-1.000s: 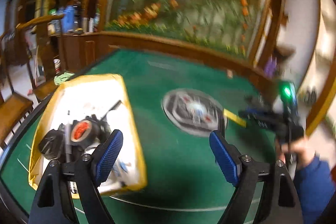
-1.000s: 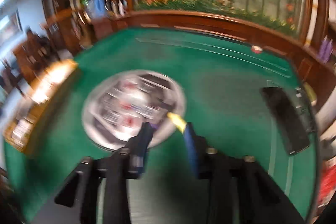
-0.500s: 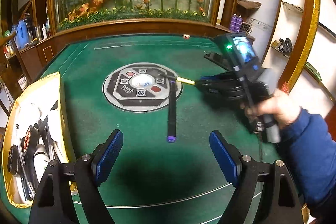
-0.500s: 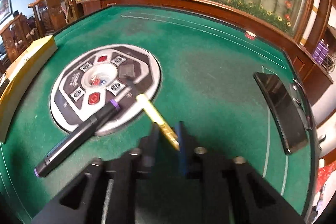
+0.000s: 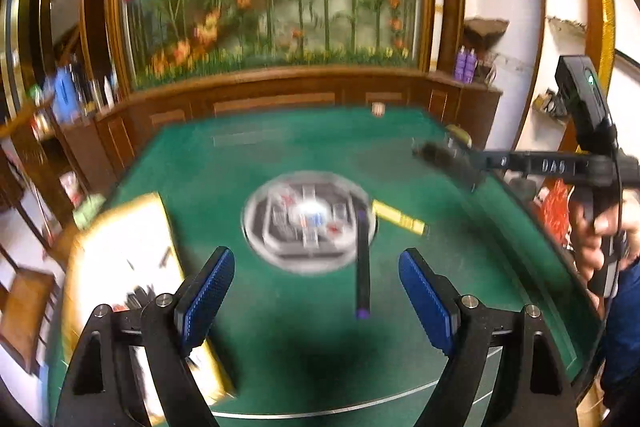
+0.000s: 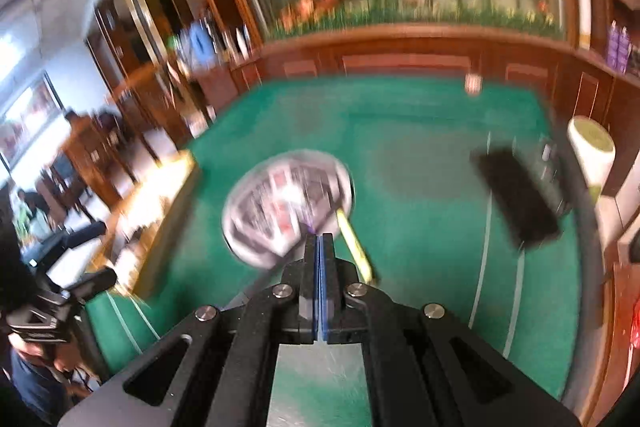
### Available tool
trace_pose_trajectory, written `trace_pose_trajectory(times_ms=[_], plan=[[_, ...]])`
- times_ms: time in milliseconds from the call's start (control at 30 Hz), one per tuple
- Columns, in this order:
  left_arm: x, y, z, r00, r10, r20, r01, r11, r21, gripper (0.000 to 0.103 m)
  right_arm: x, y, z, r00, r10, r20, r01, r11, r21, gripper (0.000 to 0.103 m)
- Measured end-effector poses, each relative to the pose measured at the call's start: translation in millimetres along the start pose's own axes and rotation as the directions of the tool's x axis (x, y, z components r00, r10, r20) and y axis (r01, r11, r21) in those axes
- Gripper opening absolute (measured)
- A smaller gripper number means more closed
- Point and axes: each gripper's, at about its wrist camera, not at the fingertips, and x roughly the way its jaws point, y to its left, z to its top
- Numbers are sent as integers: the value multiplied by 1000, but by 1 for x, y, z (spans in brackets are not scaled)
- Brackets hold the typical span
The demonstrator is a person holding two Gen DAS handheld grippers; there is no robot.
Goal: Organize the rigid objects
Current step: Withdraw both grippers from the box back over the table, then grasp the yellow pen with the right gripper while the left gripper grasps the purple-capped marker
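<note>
A black marker with a purple end lies on the green felt table, partly over the round centre panel. A yellow pen-like stick lies to its right; it also shows in the right wrist view. My left gripper is open and empty above the table, the marker ahead between its fingers. My right gripper is shut with its pads together and nothing between them, raised above the table; its body shows at the right of the left wrist view.
A yellow-rimmed white tray holding several items sits at the table's left. A black phone lies near the right edge, beside a white cup. Wooden rails border the table. Both views are blurred.
The right gripper let go of the yellow stick, which now lies on the table, then shut empty and pulled back to the right. The left gripper swung slightly left; the tray shows more.
</note>
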Motion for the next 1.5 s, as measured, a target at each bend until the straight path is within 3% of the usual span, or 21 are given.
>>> trace_pose_trajectory(times_ms=[100, 200, 267, 300, 333, 367, 400, 500, 600, 700, 900, 1000, 1067, 1133, 1233, 1300, 1433, 1500], plan=[[-40, -3, 47, 996, -2, 84, 0, 1000, 25, 87, -56, 6, 50, 990, 37, 138, -41, 999, 24, 0], [-81, -11, 97, 985, -36, 167, 30, 999, 43, 89, -114, 19, 92, 954, 20, 301, -19, 1000, -8, 0], [-99, -18, 120, 978, -56, 201, 45, 997, 60, 103, -130, 26, 105, 939, 5, 343, 12, 999, -49, 5], [-100, -21, 125, 977, -68, 201, 54, 996, 75, 103, -124, 27, 103, 948, 13, 318, 6, 998, -60, 12], [-98, -24, 125, 978, -74, 193, 58, 995, 85, 103, -114, 25, 100, 956, 13, 294, 4, 998, -60, 26], [-91, -26, 119, 978, -75, 193, 59, 995, 86, 103, -95, 24, 90, 967, 6, 256, 10, 998, -61, 31], [-83, -26, 111, 979, -82, 185, 67, 994, 87, 103, -76, 23, 79, 976, -2, 218, 17, 997, -69, 31], [-33, -27, 75, 992, -110, 68, 104, 991, 84, 103, 6, 9, 30, 999, -37, 39, 39, 998, -58, 30], [23, -27, 31, 994, -105, -35, 108, 992, 67, 102, 71, -9, -6, 995, -61, -78, 58, 998, -34, 30], [69, -24, -1, 988, -87, -124, 91, 996, 20, 100, 112, -26, -20, 982, -111, -153, 108, 994, -24, 30], [106, -25, -31, 977, -104, -187, 100, 995, -28, 99, 153, -30, -39, 964, -148, -220, 131, 987, -93, 30], [116, -25, -37, 976, -92, -199, 89, 996, -22, 99, 156, -23, -38, 964, -177, -201, 148, 978, -149, 31], [123, -26, -38, 975, -81, -205, 78, 997, -23, 99, 158, -15, -41, 958, -218, -186, 182, 964, -192, 14], [129, -26, -40, 974, -77, -211, 74, 997, -24, 99, 157, -11, -43, 954, -225, -198, 182, 959, -217, 10], [138, -30, -41, 972, -68, -226, 66, 998, -15, 99, 149, -15, -47, 954, -214, -212, 183, 970, -158, 10], [145, -35, -41, 969, -59, -238, 61, 998, 3, 93, 146, -21, -49, 956, -199, -217, 178, 978, -112, 10], [166, -48, -44, 958, -24, -287, 37, 998, 42, 49, 141, -29, -49, 964, -149, -218, 141, 989, -53, 10], [176, -53, -47, 952, -15, -306, 33, 998, 54, 36, 141, -30, -50, 966, -143, -216, 136, 990, -45, 10]])
